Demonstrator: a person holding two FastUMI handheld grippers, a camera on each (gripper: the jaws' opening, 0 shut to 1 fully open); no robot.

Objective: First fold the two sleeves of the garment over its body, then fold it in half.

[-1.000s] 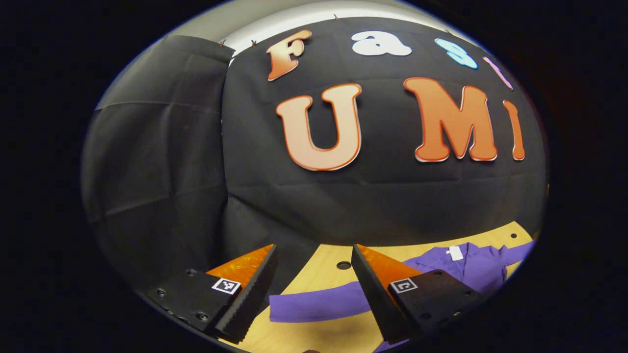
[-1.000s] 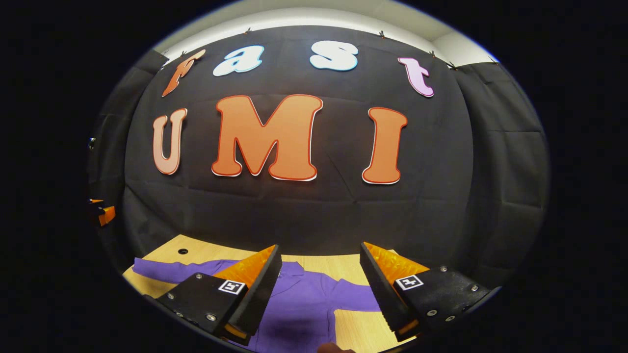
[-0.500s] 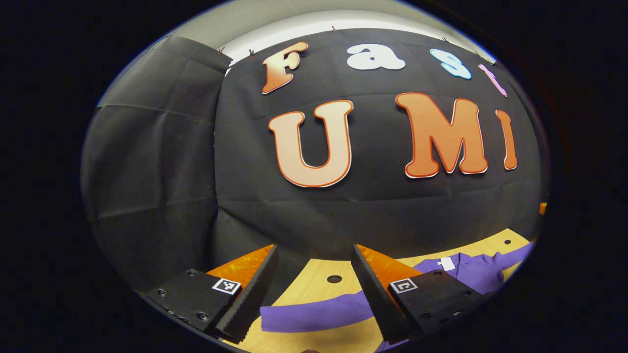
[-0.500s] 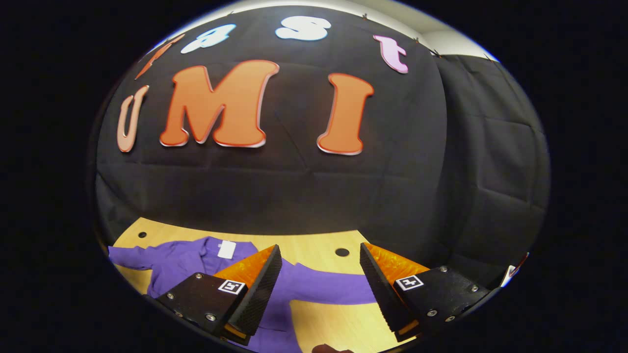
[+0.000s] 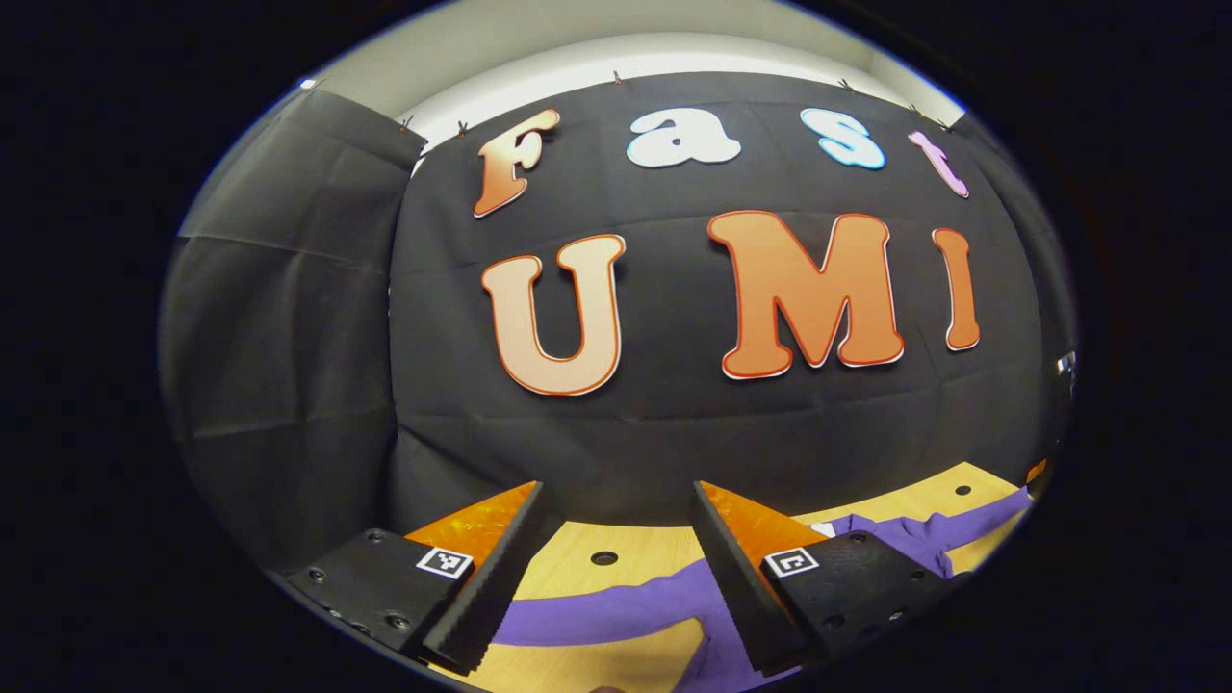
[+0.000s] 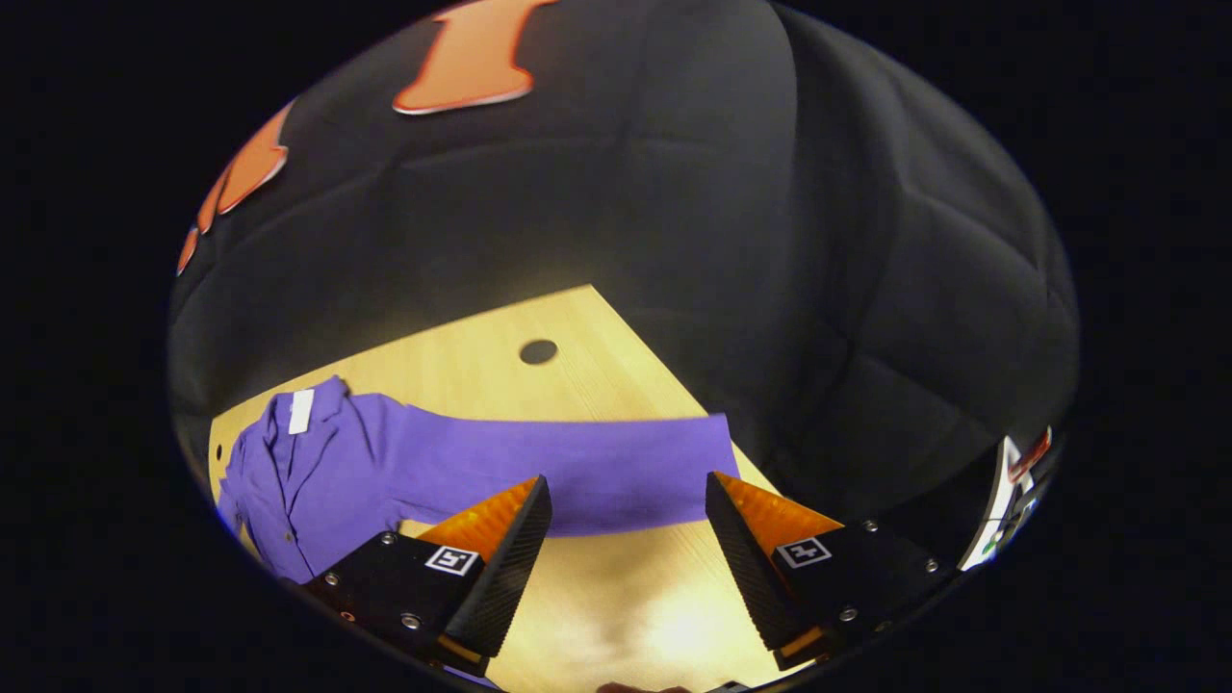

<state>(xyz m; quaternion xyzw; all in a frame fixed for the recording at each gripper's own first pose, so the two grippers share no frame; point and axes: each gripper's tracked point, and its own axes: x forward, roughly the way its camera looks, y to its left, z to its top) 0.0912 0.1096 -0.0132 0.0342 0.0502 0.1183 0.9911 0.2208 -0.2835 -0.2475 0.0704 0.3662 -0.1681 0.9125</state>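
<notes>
A purple long-sleeved garment [image 6: 337, 472] lies flat on the wooden table [image 6: 481, 371], collar and white neck tag [image 6: 300, 411] to the left in the right gripper view. One sleeve [image 6: 587, 467] stretches out toward the table's edge. My right gripper [image 6: 624, 500] hangs open above that sleeve's cuff end, nothing between its fingers. In the left gripper view the other sleeve [image 5: 616, 611] runs across the table [image 5: 568, 563] below my left gripper [image 5: 616, 505], which stands open and empty; the garment's body [image 5: 914, 544] shows at the right.
Round holes [image 6: 538, 351] [image 5: 604, 558] pierce the tabletop near the far edge. Black cloth walls [image 6: 770, 241] close the booth behind and beside the table. The table's corner lies just past the right sleeve's cuff.
The right gripper has swung right and tipped downward, now looking onto the right sleeve and cuff. The left gripper has turned a little rightward, the sleeve sitting lower in its view.
</notes>
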